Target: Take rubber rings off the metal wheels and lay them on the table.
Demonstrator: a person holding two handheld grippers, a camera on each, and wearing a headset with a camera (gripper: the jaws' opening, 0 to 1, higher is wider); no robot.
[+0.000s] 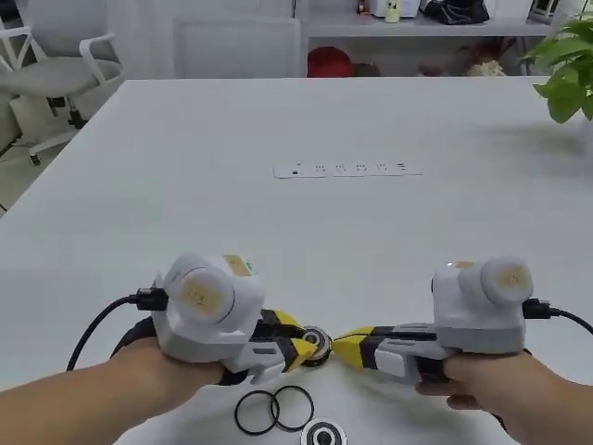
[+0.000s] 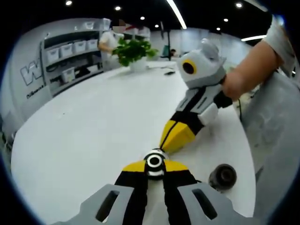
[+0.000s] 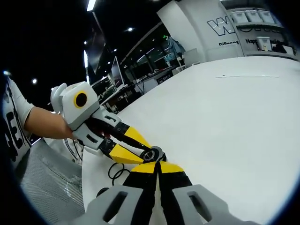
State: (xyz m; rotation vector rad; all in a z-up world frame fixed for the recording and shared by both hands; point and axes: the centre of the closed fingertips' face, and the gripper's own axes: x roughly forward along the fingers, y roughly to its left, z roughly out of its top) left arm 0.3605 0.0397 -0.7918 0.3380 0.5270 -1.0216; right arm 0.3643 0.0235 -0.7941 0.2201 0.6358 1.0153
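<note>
A white table (image 1: 185, 185) carries a power strip (image 1: 347, 170); beyond the strip are office chairs (image 1: 56, 74) and a potted plant (image 1: 565, 74). Nearer the person than the strip, the left gripper (image 2: 154, 165) is clamped on one metal wheel (image 2: 154, 161). The right gripper (image 3: 158, 165) has its jaws pressed together at that wheel's edge, possibly nipping its ring. Nearer still lie two loose rubber rings (image 1: 274, 410) and a second wheel (image 1: 324, 434), cut off by the frame.
</note>
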